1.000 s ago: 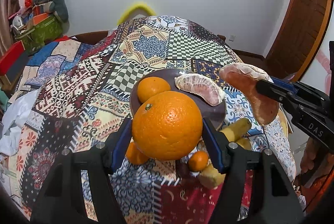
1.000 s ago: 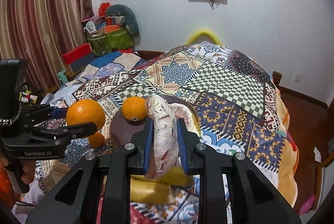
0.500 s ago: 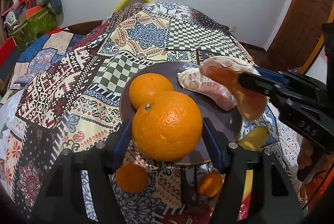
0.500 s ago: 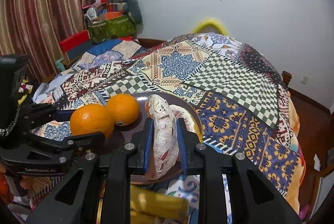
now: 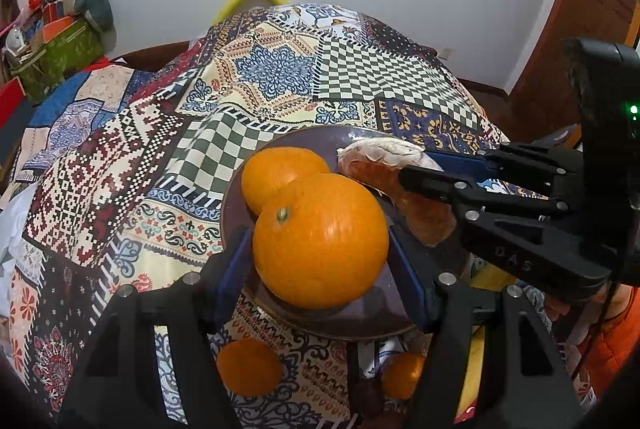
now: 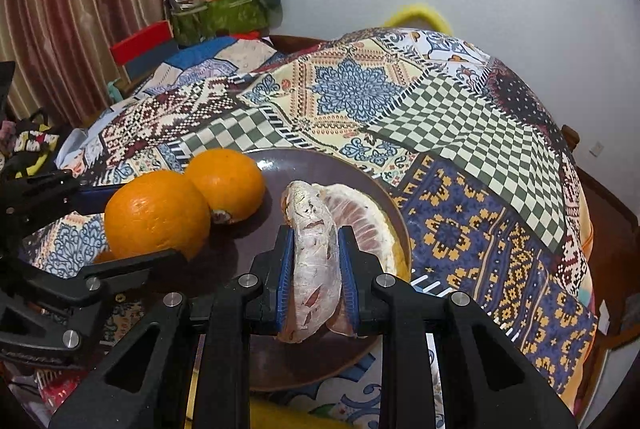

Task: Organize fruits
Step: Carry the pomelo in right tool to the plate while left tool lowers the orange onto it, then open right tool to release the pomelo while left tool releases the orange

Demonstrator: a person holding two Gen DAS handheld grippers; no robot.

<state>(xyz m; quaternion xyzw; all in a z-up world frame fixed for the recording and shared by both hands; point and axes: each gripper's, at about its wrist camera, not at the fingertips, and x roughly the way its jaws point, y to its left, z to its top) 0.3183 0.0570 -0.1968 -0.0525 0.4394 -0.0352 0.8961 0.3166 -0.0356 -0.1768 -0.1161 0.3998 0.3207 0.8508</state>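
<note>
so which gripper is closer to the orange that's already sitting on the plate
Left. The left gripper, shut on a big orange, has that fruit against the plate's orange. The right gripper holds a pomelo wedge farther over the plate.

Plate (image 6: 320, 165) crowded: small orange (image 6: 226, 185) at its far-left, big orange (image 5: 320, 241) clamped in left claw (image 5: 320, 261) just in front, touching or nearly so, no gap between. Pomelo segment (image 6: 360, 209) along right rim, w/ second pomelo piece (image 6: 314, 261) pinched in right claw (image 6: 316, 281) right beside it. Bare plate strip down the middle (image 6: 272, 229) btwn oranges and pomelo, plus far rim. Near edge blocked by both claws' arms. Below plate, two small oranges (image 5: 248, 367) (image 5: 402, 375) on cloth. Far patchwork cloth (image 5: 280, 77) w/ wide free room.
</note>
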